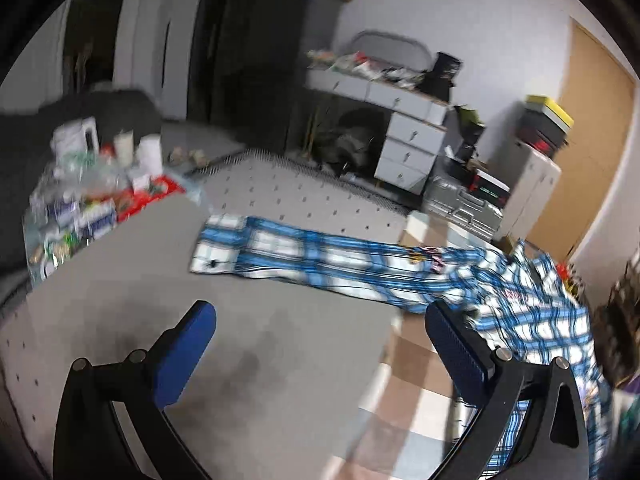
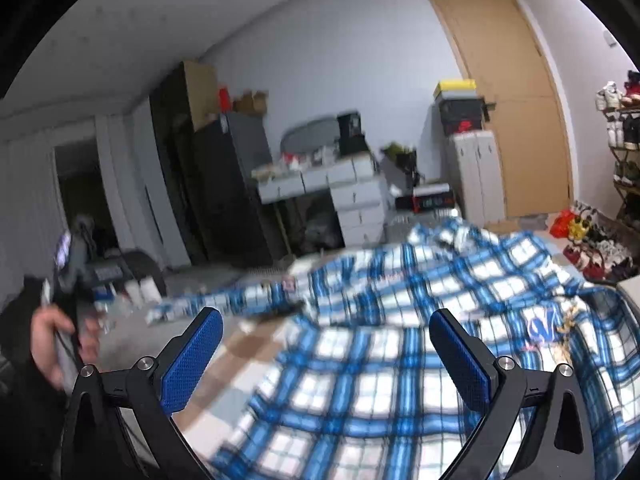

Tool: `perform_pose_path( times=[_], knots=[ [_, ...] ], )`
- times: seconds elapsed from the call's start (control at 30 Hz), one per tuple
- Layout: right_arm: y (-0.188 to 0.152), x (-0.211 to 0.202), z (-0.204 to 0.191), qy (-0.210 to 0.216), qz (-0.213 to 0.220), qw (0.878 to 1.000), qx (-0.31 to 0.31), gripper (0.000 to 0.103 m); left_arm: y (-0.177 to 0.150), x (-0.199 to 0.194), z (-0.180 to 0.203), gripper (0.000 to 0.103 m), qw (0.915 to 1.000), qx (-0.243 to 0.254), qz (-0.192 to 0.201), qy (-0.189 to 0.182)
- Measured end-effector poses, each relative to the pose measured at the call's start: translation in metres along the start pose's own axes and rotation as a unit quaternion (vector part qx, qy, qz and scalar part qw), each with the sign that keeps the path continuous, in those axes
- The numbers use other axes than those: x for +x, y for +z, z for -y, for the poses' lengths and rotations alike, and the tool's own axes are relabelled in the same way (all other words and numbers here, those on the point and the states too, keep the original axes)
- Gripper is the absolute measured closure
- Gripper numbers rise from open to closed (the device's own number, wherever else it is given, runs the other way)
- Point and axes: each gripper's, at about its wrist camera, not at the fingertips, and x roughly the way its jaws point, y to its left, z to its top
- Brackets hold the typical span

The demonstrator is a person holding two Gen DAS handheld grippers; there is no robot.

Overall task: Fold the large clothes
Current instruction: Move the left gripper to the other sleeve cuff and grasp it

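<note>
A blue and white plaid shirt (image 1: pixel 532 312) lies bunched at the right in the left wrist view. One sleeve (image 1: pixel 280 252) stretches left across a grey mat (image 1: pixel 160 300). My left gripper (image 1: pixel 320 308) is open over the mat, nothing between its fingers. Its right finger (image 1: pixel 456 348) sits beside the shirt's body. In the right wrist view the shirt (image 2: pixel 400 300) spreads wide under and ahead of my right gripper (image 2: pixel 326 316), which is open and holds nothing. A person's hand (image 2: pixel 48 340) shows at the left edge.
Bottles and packets (image 1: pixel 80 200) crowd the mat's far left corner. A brown and white checked surface (image 1: pixel 408 380) lies under the shirt. Beyond are a white desk with drawers (image 1: pixel 408 136), a dark wardrobe (image 2: pixel 216 184), a wooden door (image 2: pixel 512 100) and a shoe rack (image 2: pixel 624 140).
</note>
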Motion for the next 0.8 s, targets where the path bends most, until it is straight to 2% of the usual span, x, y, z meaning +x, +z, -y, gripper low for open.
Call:
perform_pose_path(
  times=[0.07,0.13,0.23,0.33,0.4,0.5,0.63,0.73,0.8],
  knots=[
    [-0.002,0.006,0.005,0.005,-0.015,1.0,0.002,0.0,0.012,0.019,-0.028,0.001,0.998,-0.039,-0.041,-0.028],
    [-0.004,0.011,0.017,0.009,-0.024,0.999,0.037,0.0,0.018,0.041,-0.05,0.001,0.9912,-0.085,-0.085,-0.056],
    [-0.008,0.015,0.033,0.044,-0.039,0.992,0.109,0.0,0.022,0.076,-0.075,0.001,0.9757,-0.148,-0.141,-0.079],
    [-0.011,0.02,0.044,0.057,-0.054,0.986,0.147,0.0,0.021,0.101,-0.081,0.001,0.9616,-0.195,-0.167,-0.096],
    [-0.012,0.021,0.05,0.055,-0.058,0.984,0.159,0.0,0.022,0.115,-0.079,0.001,0.9531,-0.218,-0.181,-0.107],
    [-0.012,0.022,0.056,0.057,-0.059,0.981,0.174,0.0,0.024,0.134,-0.074,0.001,0.947,-0.231,-0.195,-0.108],
    [-0.013,0.021,0.061,0.059,-0.059,0.979,0.187,0.0,0.027,0.146,-0.088,0.001,0.9404,-0.258,-0.192,-0.112],
    [-0.012,0.023,0.059,0.061,-0.062,0.978,0.187,0.0,0.025,0.154,-0.102,0.002,0.9274,-0.284,-0.201,-0.138],
    [-0.011,0.023,0.059,0.059,-0.064,0.979,0.182,0.0,0.028,0.15,-0.108,0.002,0.928,-0.288,-0.183,-0.15]
  ],
)
